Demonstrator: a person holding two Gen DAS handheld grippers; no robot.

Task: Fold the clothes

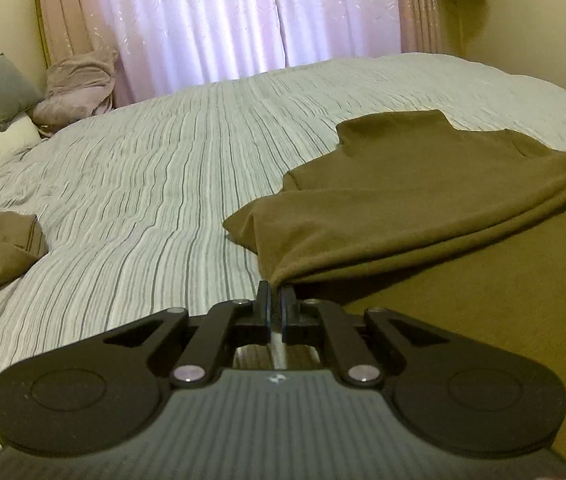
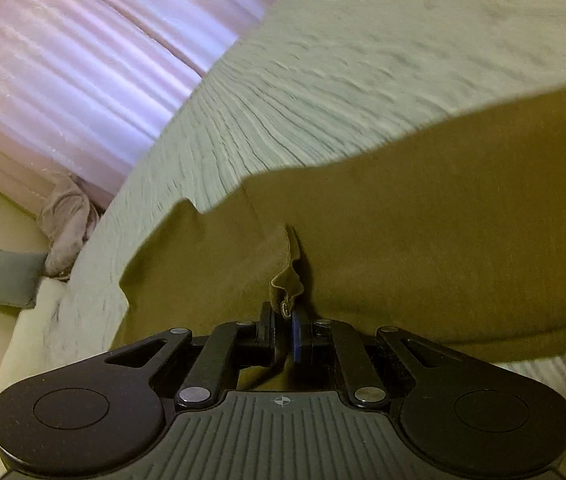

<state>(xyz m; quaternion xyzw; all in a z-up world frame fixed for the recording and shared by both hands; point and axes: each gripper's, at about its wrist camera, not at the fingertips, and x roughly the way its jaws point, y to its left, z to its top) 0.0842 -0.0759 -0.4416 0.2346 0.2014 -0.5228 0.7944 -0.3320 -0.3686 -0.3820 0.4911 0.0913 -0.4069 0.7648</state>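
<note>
Two grippers pinch one brown garment [image 1: 423, 200] over the striped bed [image 1: 143, 168]. The left gripper [image 1: 275, 294] clamps a corner. The right gripper [image 2: 285, 312] clamps a bunched edge.

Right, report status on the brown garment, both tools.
Left tool shut on brown garment corner. Right tool shut on its bunched edge. Garment partly spread on striped bedspread. Nothing in the way.

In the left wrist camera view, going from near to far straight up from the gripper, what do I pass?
left gripper, its fingers shut on a corner of the brown garment → striped bedspread → white sheer curtain at the far side.
</note>
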